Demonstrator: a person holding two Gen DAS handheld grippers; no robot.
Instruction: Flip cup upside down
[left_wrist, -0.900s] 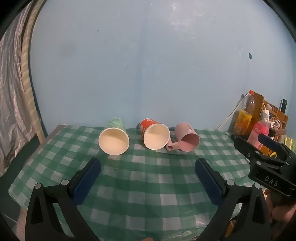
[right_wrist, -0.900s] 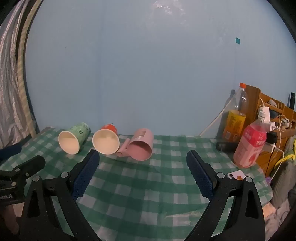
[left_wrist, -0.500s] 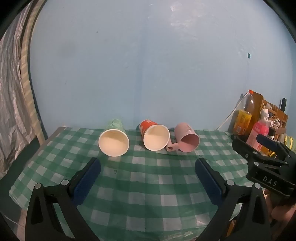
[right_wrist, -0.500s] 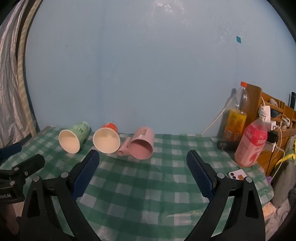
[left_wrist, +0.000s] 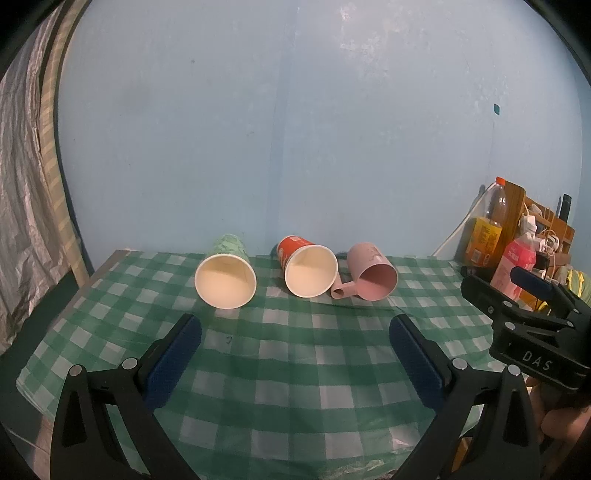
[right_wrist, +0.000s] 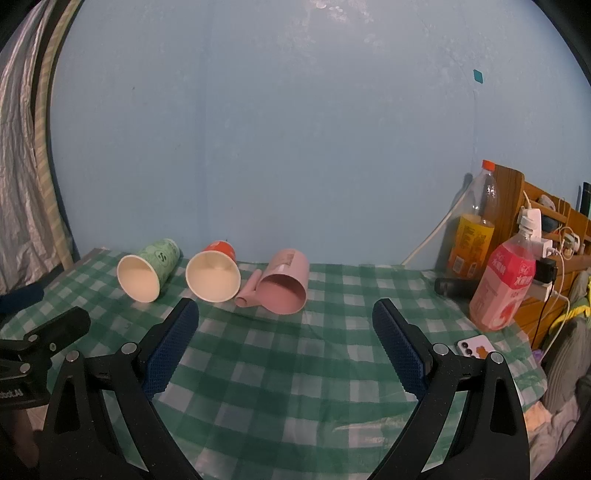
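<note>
Three cups lie on their sides at the back of the green checked table (left_wrist: 295, 369), mouths toward me: a green paper cup (left_wrist: 226, 271) (right_wrist: 147, 271), a red paper cup (left_wrist: 308, 269) (right_wrist: 214, 275) and a pink handled mug (left_wrist: 371, 281) (right_wrist: 284, 291). My left gripper (left_wrist: 295, 341) is open and empty, well short of the cups. My right gripper (right_wrist: 286, 325) is open and empty, just in front of the pink mug. Each gripper shows at the edge of the other's view.
To the right stand an orange drink bottle (right_wrist: 472, 236), a pink drink bottle (right_wrist: 504, 288), a wooden rack with cables (right_wrist: 546, 229) and a phone (right_wrist: 474, 347) on the table. A blue wall is behind; a silver curtain (left_wrist: 22, 206) hangs left.
Both grippers have crept slightly forward toward the cups; the cups look a little nearer. The jaws stay open and the cups have not moved.
</note>
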